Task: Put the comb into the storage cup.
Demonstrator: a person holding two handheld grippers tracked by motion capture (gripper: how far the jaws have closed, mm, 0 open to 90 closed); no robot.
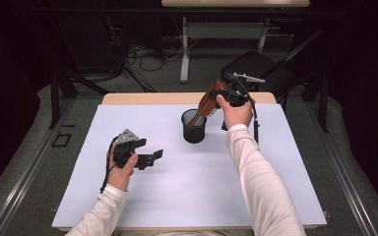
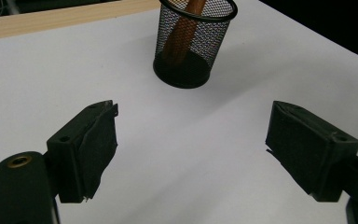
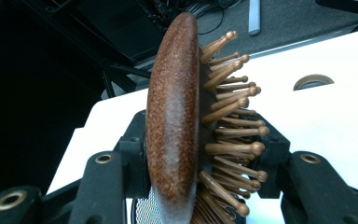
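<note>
White sheeting covers the table (image 1: 187, 191) before us, with dark floor beyond. We have our right gripper (image 3: 200, 158) clenched on the wooden hairbrush (image 3: 177, 121): one finger presses its smooth back, the other its pegged face. Below those fingers the brush's handle slants down into the black mesh cup (image 1: 194, 126). Our left gripper (image 2: 191, 149) hovers low over the sheet, jaws spread with nothing between, the cup standing ahead of its fingertips.

No readable text, labels, brands, numbers or signs for you anywhere here: nothing printed or written can be made out.
</note>
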